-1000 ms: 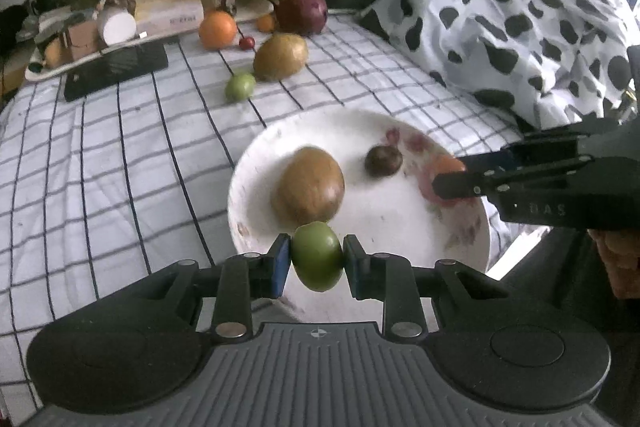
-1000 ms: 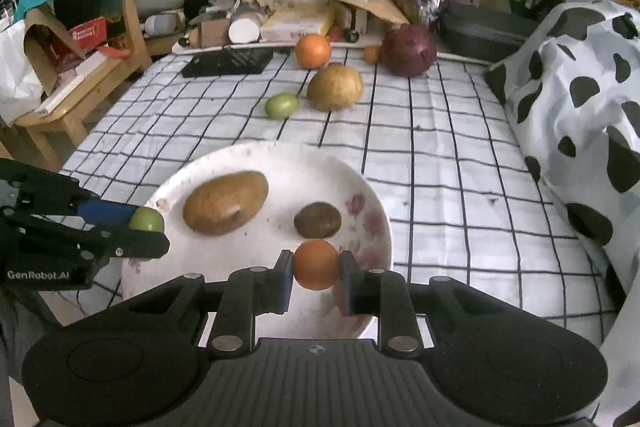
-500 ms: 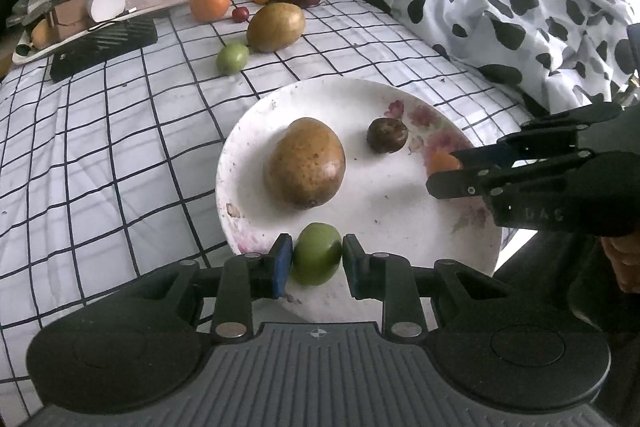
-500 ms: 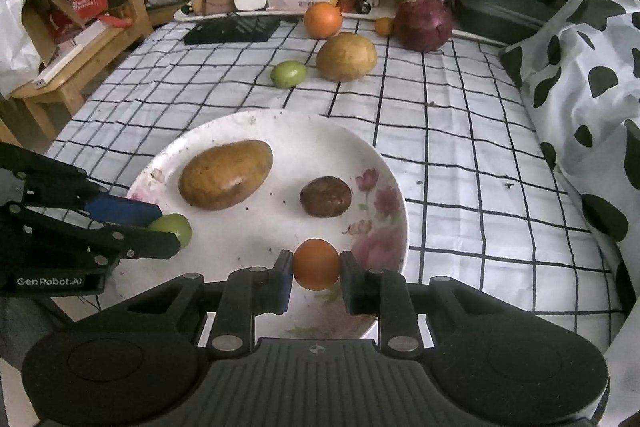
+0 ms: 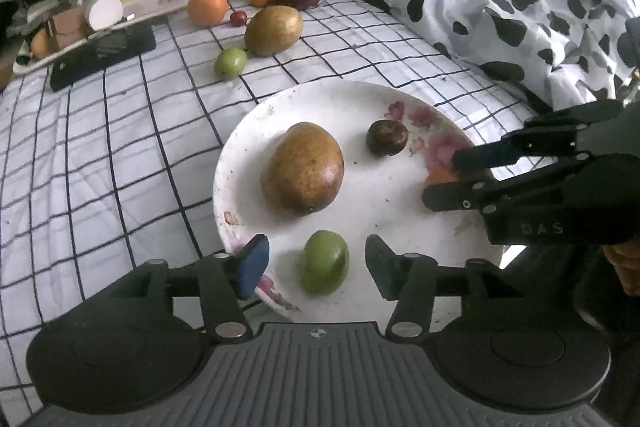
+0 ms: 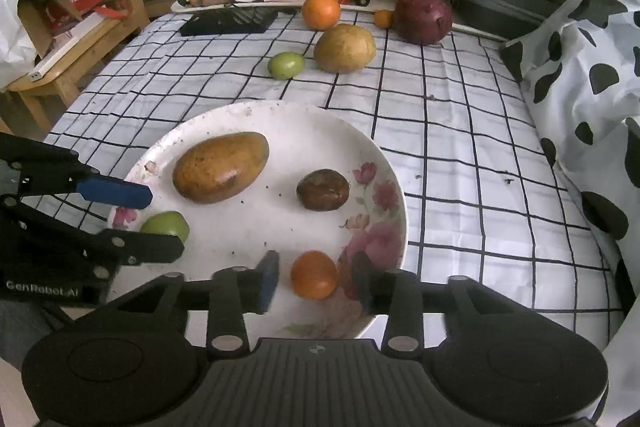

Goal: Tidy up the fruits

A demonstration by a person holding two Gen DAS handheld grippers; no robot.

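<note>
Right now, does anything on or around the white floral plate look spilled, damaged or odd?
Nothing spilled or broken. The white floral plate carries dark crumbs and a brownish smear at its left rim, so it looks unclean. The cloth holds similar specks. The small green fruit and small orange fruit rest on the plate.

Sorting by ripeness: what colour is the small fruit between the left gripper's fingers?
Green; clearest in the left wrist view.

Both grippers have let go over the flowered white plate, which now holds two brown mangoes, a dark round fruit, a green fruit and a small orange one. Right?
Not quite: the flowered white plate holds one brown mango; the other lies on the checked cloth, as the right wrist view shows.
</note>
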